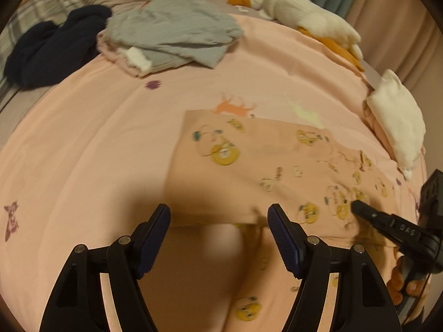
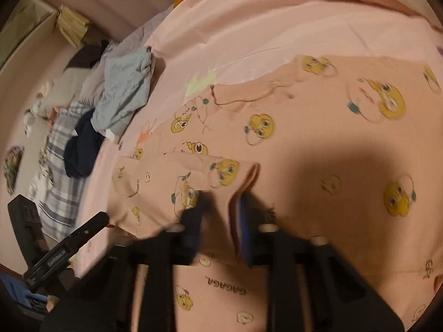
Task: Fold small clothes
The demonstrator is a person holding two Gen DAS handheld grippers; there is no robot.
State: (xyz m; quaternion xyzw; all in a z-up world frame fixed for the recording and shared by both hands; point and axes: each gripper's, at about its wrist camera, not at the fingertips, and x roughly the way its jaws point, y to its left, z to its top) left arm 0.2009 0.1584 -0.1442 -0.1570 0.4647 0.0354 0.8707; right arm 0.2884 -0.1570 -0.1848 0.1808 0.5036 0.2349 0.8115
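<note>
A pink garment (image 1: 257,166) printed with yellow cartoon faces lies spread on a pink sheet (image 1: 97,138), just ahead of both grippers. The left gripper (image 1: 218,218) has its jaws wide apart, empty, at the garment's near edge. The right gripper (image 2: 221,202) is blurred; a raised fold of the garment stands between its jaws, whether gripped, unclear. Far beyond the jaws sits a grey cloth (image 1: 171,27).

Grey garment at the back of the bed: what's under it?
The grey garment lies on a pale pink folded piece with a white bit showing; the rest underneath is covered.
</note>
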